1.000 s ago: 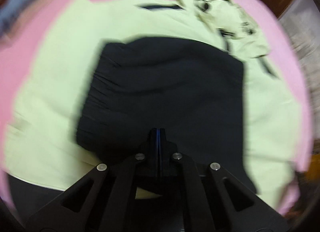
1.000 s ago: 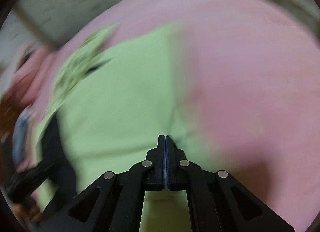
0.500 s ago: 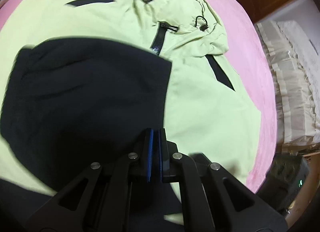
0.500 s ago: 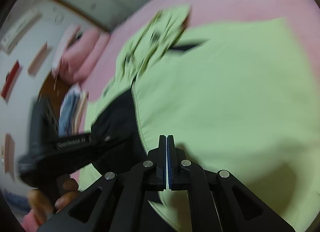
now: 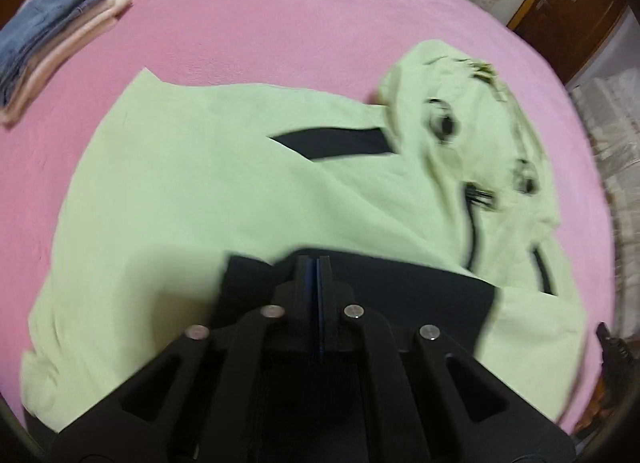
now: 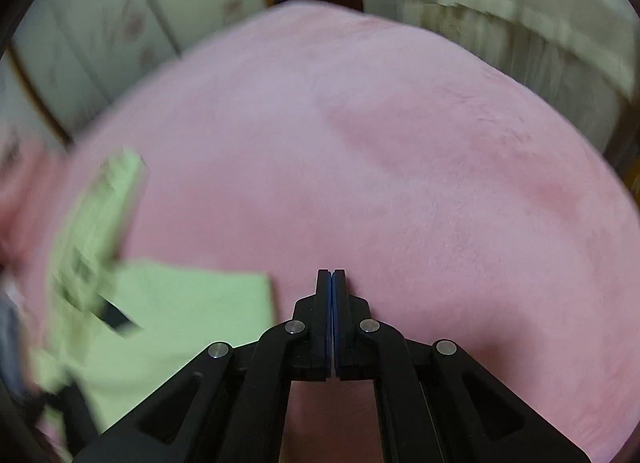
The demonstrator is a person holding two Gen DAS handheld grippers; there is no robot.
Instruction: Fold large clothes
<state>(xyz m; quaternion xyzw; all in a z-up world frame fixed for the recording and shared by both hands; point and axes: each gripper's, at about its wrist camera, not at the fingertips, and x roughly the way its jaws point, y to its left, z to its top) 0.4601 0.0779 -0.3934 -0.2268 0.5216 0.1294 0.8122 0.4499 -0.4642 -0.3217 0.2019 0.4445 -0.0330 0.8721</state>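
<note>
The left gripper point(image 5: 317, 263) had its jaws pressed together with nothing between them, poised over the black panel point(image 5: 400, 287) of a pale green hooded jacket point(image 5: 200, 191). The jacket lay spread on a pink blanket point(image 5: 280, 23), its hood point(image 5: 472, 127) ahead and to the right of the tips. A stack of folded clothes point(image 5: 52, 35) sat far ahead to the left. The right gripper point(image 6: 331, 275) was likewise closed and empty, above bare blanket, the jacket just left of it.
</note>
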